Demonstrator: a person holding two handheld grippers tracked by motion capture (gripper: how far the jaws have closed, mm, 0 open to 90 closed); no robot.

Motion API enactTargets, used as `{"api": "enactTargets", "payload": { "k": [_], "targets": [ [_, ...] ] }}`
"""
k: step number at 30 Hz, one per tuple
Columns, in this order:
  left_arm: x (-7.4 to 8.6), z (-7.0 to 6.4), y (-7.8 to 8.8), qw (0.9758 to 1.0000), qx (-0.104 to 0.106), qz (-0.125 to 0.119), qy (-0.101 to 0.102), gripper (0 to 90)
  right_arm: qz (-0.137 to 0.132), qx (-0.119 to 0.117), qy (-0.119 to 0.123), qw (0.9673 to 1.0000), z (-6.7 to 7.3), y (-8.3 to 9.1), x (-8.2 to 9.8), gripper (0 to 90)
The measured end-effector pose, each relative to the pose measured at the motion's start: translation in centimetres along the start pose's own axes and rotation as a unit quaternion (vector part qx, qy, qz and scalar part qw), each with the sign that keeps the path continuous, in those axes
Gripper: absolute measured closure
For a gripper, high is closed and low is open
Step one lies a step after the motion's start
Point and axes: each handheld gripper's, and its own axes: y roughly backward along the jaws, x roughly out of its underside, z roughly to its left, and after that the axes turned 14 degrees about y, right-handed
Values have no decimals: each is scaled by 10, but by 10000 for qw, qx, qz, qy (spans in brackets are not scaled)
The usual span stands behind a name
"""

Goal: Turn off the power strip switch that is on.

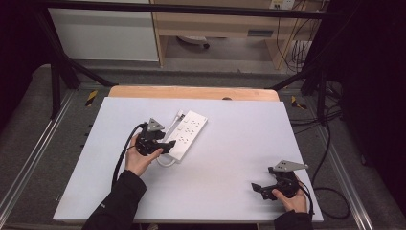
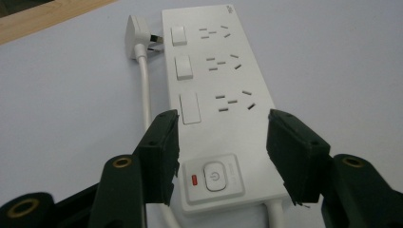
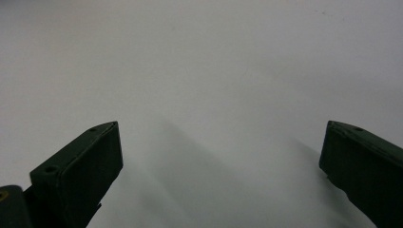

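White table top [image 1: 230, 187] on a wooden bench, dark frame rails and cables around. Near its middle, slightly left, a white power strip [image 1: 186, 134] lying angled, three socket groups with rocker switches, a master button [image 2: 215, 174] with power symbol and red indicator at the near end. Own plug [image 2: 134, 35] lying beside the far end, cord [image 2: 144, 90] trailing along the strip's side. Left gripper [image 2: 222, 152] spread open, straddling the button end — not yet clamped. Right gripper [image 1: 263, 190] released, apart at the near right. Likely risks: jaws closing off-centre and skidding the light strip, or snagging the cord. Faint mark at far corner — unreadable.
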Motion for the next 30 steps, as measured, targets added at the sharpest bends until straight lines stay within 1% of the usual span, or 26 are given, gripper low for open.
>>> {"api": "enactTargets", "payload": {
  "k": [4, 11, 18, 30],
  "targets": [
    [0, -1, -2, 10000, -12, 2, -54, 475, -7, -5, 14, 10000, 0, 0, 0, 11],
    [-1, 1, -5, 10000, -17, -34, 25, 535, 1, -2, 24, 10000, 0, 0, 0, 11],
    [-3, 0, -9, 10000, -49, -62, 40, 591, -7, -7, 18, 10000, 0, 0, 0, 11],
    [-10, -4, -13, 9999, -82, -64, -38, 675, -11, -13, 20, 10000, 0, 0, 0, 11]
  ]
}}
